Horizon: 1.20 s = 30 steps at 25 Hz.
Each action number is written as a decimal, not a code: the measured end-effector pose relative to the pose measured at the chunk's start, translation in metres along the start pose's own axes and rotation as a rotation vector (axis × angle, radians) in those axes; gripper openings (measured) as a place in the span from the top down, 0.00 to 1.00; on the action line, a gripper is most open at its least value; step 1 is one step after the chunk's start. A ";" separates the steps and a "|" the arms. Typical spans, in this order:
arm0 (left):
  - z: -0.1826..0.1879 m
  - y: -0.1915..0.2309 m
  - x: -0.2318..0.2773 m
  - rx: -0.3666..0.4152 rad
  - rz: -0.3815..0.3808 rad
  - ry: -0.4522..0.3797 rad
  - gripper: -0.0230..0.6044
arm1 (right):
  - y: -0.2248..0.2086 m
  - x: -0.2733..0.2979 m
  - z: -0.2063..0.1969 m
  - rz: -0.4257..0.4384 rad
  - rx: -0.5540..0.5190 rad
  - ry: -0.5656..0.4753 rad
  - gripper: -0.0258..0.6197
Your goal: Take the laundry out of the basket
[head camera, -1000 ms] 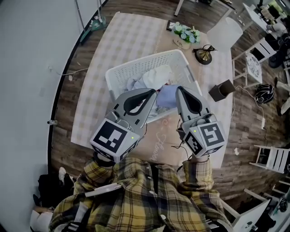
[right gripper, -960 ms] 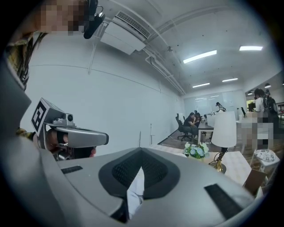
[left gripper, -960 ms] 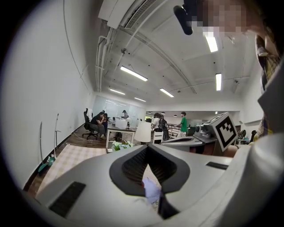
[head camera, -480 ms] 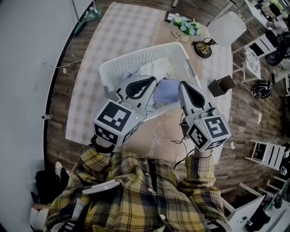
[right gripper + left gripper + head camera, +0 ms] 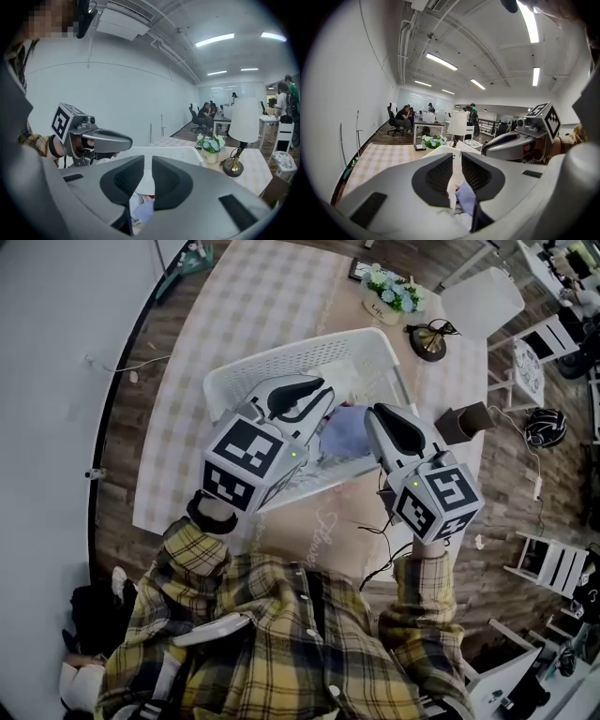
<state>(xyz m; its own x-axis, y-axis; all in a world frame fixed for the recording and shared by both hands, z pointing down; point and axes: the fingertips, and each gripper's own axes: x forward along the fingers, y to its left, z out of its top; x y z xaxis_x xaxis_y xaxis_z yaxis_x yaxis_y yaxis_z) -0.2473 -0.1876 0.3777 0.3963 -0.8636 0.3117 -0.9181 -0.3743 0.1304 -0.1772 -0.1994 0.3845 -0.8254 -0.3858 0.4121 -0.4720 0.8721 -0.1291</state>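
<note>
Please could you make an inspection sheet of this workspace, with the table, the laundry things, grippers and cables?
Surface: table with checked cloth.
Job's things: white basket on table; laundry inside.
Clutter: flower pot, lamp, brown box on table.
Grippers: left gripper and right gripper over basket; jaws have just been opening, slightly apart, nothing gripped.
Cables: white cord on floor; thin wires under right gripper.
Surroundings: wood floor, white chairs, helmet on floor.
</note>
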 end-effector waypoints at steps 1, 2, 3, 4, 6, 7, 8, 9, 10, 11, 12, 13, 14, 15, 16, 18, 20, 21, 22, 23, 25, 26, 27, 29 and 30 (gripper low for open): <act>-0.002 0.002 0.004 -0.001 -0.005 0.012 0.80 | -0.001 0.002 -0.001 0.012 -0.004 0.012 0.84; -0.004 0.003 0.007 -0.002 -0.010 0.026 0.79 | -0.001 0.004 -0.002 0.026 -0.010 0.025 0.82; -0.007 0.005 0.011 0.000 -0.015 0.038 0.78 | -0.002 0.007 -0.003 0.040 -0.020 0.040 0.80; -0.010 0.007 0.014 0.002 -0.020 0.050 0.76 | -0.002 0.010 -0.005 0.054 -0.033 0.055 0.80; -0.014 0.010 0.022 0.005 -0.034 0.076 0.73 | -0.002 0.016 -0.009 0.086 -0.065 0.096 0.79; -0.016 0.012 0.025 0.008 -0.039 0.089 0.72 | -0.001 0.019 -0.012 0.106 -0.081 0.124 0.77; -0.019 0.014 0.029 0.010 -0.043 0.102 0.69 | 0.000 0.023 -0.015 0.126 -0.098 0.157 0.74; -0.021 0.016 0.032 0.014 -0.046 0.115 0.69 | 0.001 0.026 -0.020 0.146 -0.118 0.193 0.71; -0.024 0.018 0.036 0.017 -0.050 0.129 0.69 | 0.001 0.030 -0.025 0.163 -0.141 0.229 0.67; -0.027 0.019 0.040 0.020 -0.055 0.144 0.66 | 0.002 0.033 -0.030 0.176 -0.166 0.264 0.62; -0.031 0.020 0.043 0.021 -0.061 0.162 0.65 | 0.002 0.036 -0.035 0.186 -0.190 0.297 0.59; -0.035 0.022 0.047 0.023 -0.067 0.181 0.64 | 0.002 0.039 -0.041 0.196 -0.209 0.326 0.59; -0.040 0.023 0.050 0.025 -0.072 0.198 0.63 | 0.002 0.042 -0.046 0.206 -0.220 0.351 0.57; -0.044 0.025 0.053 0.029 -0.075 0.214 0.63 | 0.002 0.045 -0.051 0.217 -0.225 0.374 0.56; -0.048 0.027 0.055 0.033 -0.077 0.228 0.63 | 0.002 0.049 -0.056 0.230 -0.226 0.395 0.54; -0.057 0.030 0.062 0.041 -0.079 0.253 0.60 | 0.004 0.055 -0.065 0.257 -0.222 0.433 0.50; -0.063 0.033 0.070 0.049 -0.086 0.280 0.55 | 0.003 0.061 -0.072 0.275 -0.213 0.471 0.47; -0.065 0.034 0.075 0.052 -0.092 0.295 0.51 | 0.001 0.065 -0.075 0.280 -0.205 0.493 0.47; -0.067 0.037 0.081 0.054 -0.096 0.309 0.49 | -0.002 0.070 -0.078 0.282 -0.196 0.519 0.45; -0.068 0.041 0.088 0.054 -0.100 0.322 0.50 | -0.006 0.075 -0.081 0.284 -0.188 0.548 0.45; -0.073 0.050 0.103 0.052 -0.108 0.349 0.47 | -0.015 0.086 -0.087 0.290 -0.176 0.607 0.44; -0.077 0.052 0.107 0.054 -0.112 0.364 0.46 | -0.016 0.089 -0.091 0.295 -0.167 0.635 0.44; -0.082 0.050 0.108 0.058 -0.115 0.378 0.45 | -0.015 0.089 -0.096 0.304 -0.159 0.666 0.44; -0.096 0.045 0.106 0.064 -0.117 0.404 0.43 | -0.006 0.085 -0.110 0.329 -0.148 0.735 0.39; -0.102 0.043 0.105 0.063 -0.117 0.415 0.42 | -0.002 0.082 -0.116 0.342 -0.145 0.768 0.37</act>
<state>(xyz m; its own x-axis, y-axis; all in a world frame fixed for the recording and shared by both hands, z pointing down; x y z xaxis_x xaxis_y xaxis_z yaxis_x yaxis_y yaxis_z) -0.2456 -0.2596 0.5119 0.4508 -0.6097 0.6520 -0.8599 -0.4925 0.1339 -0.2080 -0.1984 0.5238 -0.4512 0.1712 0.8758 -0.1476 0.9536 -0.2624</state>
